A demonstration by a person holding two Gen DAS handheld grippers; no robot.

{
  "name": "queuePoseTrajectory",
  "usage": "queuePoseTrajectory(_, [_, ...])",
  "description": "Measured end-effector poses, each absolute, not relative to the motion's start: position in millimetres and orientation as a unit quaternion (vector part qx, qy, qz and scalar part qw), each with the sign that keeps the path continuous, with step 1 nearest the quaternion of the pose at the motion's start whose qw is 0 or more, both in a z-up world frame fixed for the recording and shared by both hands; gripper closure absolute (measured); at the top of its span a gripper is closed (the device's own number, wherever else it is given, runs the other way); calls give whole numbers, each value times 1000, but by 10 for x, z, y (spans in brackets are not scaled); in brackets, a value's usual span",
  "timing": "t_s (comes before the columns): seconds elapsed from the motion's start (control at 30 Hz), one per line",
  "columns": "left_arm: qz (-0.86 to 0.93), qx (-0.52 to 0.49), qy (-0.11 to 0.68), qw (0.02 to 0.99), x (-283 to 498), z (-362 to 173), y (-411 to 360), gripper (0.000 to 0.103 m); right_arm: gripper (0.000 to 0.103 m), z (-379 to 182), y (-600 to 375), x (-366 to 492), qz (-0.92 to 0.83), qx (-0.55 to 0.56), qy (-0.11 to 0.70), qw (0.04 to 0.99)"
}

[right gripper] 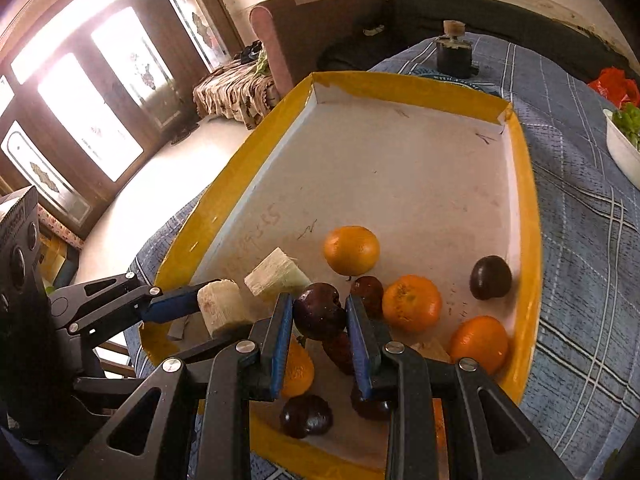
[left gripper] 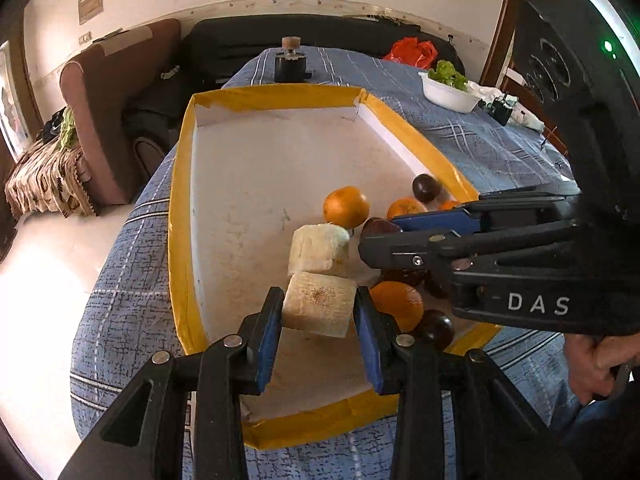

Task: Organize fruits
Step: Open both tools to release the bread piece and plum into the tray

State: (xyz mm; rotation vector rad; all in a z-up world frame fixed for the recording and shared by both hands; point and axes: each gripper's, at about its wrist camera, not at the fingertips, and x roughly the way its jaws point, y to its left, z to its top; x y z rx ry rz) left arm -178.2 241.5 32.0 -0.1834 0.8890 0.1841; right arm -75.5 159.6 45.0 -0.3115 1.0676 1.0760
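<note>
A white tray with a yellow taped rim [left gripper: 180,208] [right gripper: 528,216] lies on the blue checked tablecloth. My left gripper [left gripper: 318,312] is shut on a pale peeled chunk [left gripper: 320,306] [right gripper: 220,308], held just above the tray floor. A second pale chunk [left gripper: 318,250] [right gripper: 276,278] lies right beyond it. My right gripper [right gripper: 320,320] [left gripper: 376,240] is shut on a dark plum [right gripper: 320,312], its pads pressing both sides. Several oranges [right gripper: 351,250] [left gripper: 346,206] and several other dark plums [right gripper: 490,277] [left gripper: 426,188] are clustered in the tray's near right part.
A white bowl of green leaves [left gripper: 450,88] and a red bag [left gripper: 412,52] sit at the table's far right. A small black device with a cork-like knob [left gripper: 291,62] stands beyond the tray. A hand [left gripper: 596,360] holds the right gripper's handle. An armchair [left gripper: 108,92] stands left.
</note>
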Motion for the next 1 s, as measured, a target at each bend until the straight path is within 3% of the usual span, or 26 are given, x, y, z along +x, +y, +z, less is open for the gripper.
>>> queuePoseTrajectory(0.43, [95,-81,421,898,-1769,276,2424,68,70,425,1615,-741,480,-156,487,713])
queuePoseTrajectory(0.63, [111,-80,415,899,-1773,269,2397,62,65,456,1501,-738,475,-157,484,718])
queuePoseTrajectory(0.73, [124,-78,414,898,-1797,298,2385,58,66,492,1443,-741,478,-151,479,721])
queuePoseTrajectory(0.9, [157,-75,402,899,-1829,419,2331,34,65,600,1199,-749,478,-133,468,732])
queuePoseTrajectory(1.0, [174,-67,396,899,-1811,491,2217,29,64,637,937,-752,470,-122,466,740])
